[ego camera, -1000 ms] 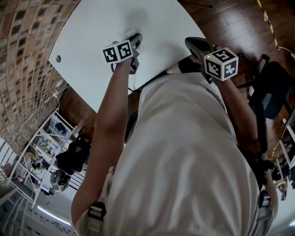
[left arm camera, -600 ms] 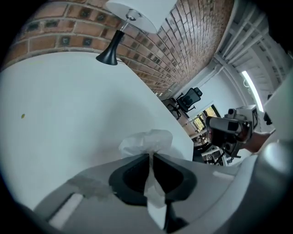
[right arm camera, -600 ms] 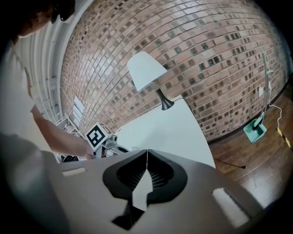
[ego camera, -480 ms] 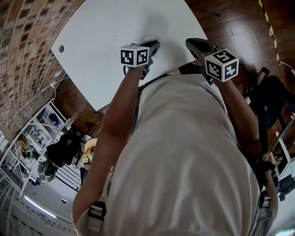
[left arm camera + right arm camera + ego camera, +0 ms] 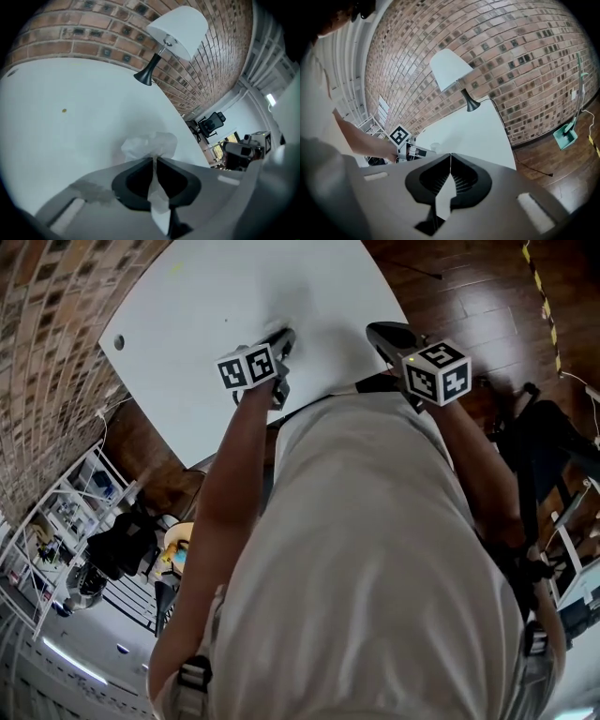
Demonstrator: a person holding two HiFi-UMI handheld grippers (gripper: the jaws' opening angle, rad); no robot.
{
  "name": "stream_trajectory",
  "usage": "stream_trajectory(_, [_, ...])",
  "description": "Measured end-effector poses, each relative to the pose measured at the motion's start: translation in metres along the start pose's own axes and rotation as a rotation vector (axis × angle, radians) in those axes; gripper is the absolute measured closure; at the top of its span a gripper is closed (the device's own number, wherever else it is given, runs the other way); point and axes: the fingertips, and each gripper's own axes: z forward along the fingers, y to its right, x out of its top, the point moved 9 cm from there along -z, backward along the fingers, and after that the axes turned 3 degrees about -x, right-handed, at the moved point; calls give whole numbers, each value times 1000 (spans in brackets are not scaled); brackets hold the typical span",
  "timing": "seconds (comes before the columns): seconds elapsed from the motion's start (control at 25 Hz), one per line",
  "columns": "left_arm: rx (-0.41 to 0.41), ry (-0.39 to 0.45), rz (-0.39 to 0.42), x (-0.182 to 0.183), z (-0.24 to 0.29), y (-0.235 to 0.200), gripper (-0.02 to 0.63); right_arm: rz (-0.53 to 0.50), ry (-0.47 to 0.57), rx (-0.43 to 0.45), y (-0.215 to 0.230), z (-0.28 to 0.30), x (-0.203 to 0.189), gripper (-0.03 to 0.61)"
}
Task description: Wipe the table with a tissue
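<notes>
A crumpled white tissue [image 5: 151, 144] is pinched between the jaws of my left gripper [image 5: 154, 160] and pressed onto the white table [image 5: 61, 140]; a tail of it runs back between the pads. In the head view the left gripper [image 5: 283, 337] points down at the table [image 5: 206, 296] near its front edge. My right gripper [image 5: 377, 331] hovers over the table's right front edge. In the right gripper view its jaws [image 5: 450, 155] meet at the tips with nothing between them.
A lamp with a white shade [image 5: 177, 29] and black foot stands at the far end of the table by the brick wall. A small brown speck [image 5: 64, 110] marks the tabletop. A green dustpan [image 5: 565, 134] leans on the wall. Office chairs [image 5: 553, 442] stand to the right.
The left gripper carried the tissue to the right across the table, then came back left to about where it began. The right gripper has barely shifted.
</notes>
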Motion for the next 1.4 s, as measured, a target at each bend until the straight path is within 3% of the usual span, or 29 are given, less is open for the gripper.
stream_trajectory(0.44, [-99,-149,10,-64,-10,22,581,-80,-74,130,-7,29,16,569])
stream_trajectory(0.56, [-88,-80,-15,-81,-27,11,581,-118,-100,150,-14,41,15,569])
stream_trajectory(0.72, [-9,55,-27,-77,-65,-2,580,-163,-110,220,-36,70,20,569])
stream_trajectory(0.96, [13,210,-81,-89,-78,5,580,-219,-154,270,-48,74,29,569])
stream_trajectory(1.16, [42,269,-141,-99,-97,-8,580,-244,-198,312,-62,93,31,569])
stream_trajectory(1.4, [41,263,-159,-111,-100,-20,580,-232,-206,294,-71,106,25,569])
